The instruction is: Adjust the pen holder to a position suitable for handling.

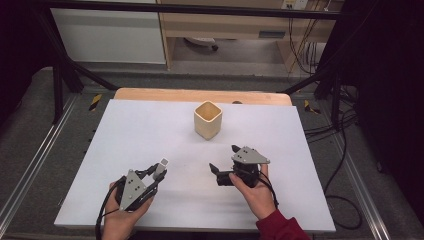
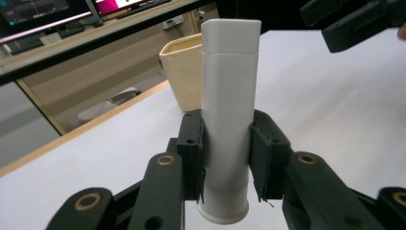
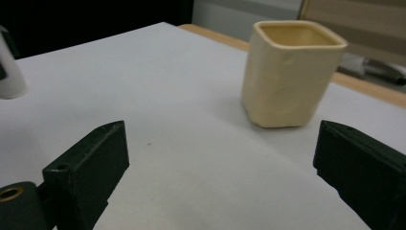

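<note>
The left gripper (image 1: 161, 172) has its jaws clamped on a white tube (image 2: 229, 120) with a squared-off cap, holding it mid-body so the cap end sticks out past the fingertips; in the high view the tube (image 1: 163, 165) sits just above the white table (image 1: 150, 130), near the person's left front corner. The right gripper (image 1: 224, 162) hangs nearby with its jaws spread wide and nothing between them, aimed toward the cream square cup (image 3: 291, 72) that stands upright farther back at mid-table (image 1: 208, 119). The step in hand looks like carrying the tube to the cup. The next move likely calls for lifting the tube clear, bringing it over the cup's open mouth and lowering it in end-first, perhaps with the free gripper steadying the cup.
</note>
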